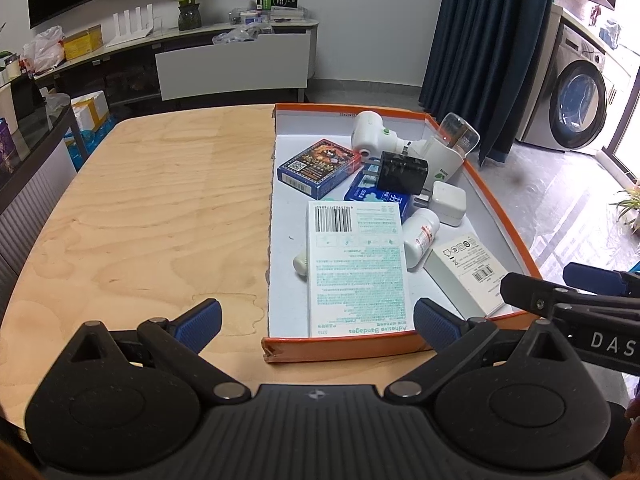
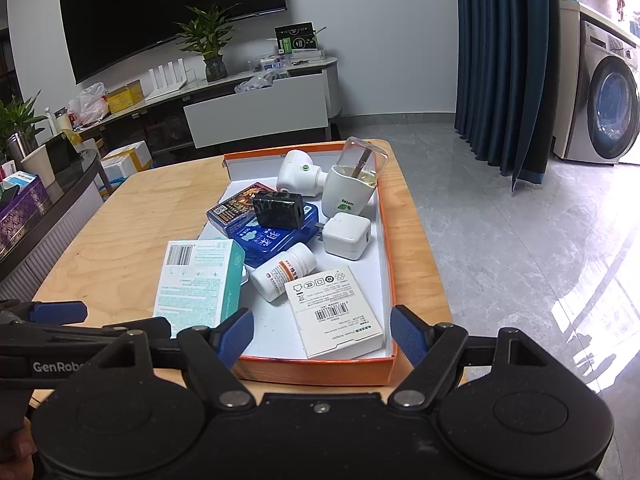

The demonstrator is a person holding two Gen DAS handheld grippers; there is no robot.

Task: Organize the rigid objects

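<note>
**Both jaws spread before a tray of small rigid goods**

While neither tool grips anything, the left gripper [image 1: 318,320] and the right gripper [image 2: 322,334] both hover with jaws spread wide at the near wall of the orange tray [image 2: 316,372], which sits on the right part of the wooden table [image 1: 160,200]. Nearest the left jaws lies the adhesive bandage box [image 1: 356,264], flat, barcode up; it should be light, stiff cardboard that dents under a hard squeeze, best taken across its narrow width. Nearest the right jaws lies the white adapter box [image 2: 336,312], likewise flat and probably light; grip its long edges. Touching both is the white pill bottle [image 2: 284,276] on its side: smooth, round and liable to roll, so close across the body, not the cap. Beyond it sit the white charger cube [image 2: 346,236] and the black charger [image 2: 278,210], the latter atop the blue box [image 2: 276,242]; both look dense, hard and slick, with flat faces for holding. At the far end, the clear-capped white dispenser [image 2: 352,188] appears fragile; hold its opaque base.
</note>
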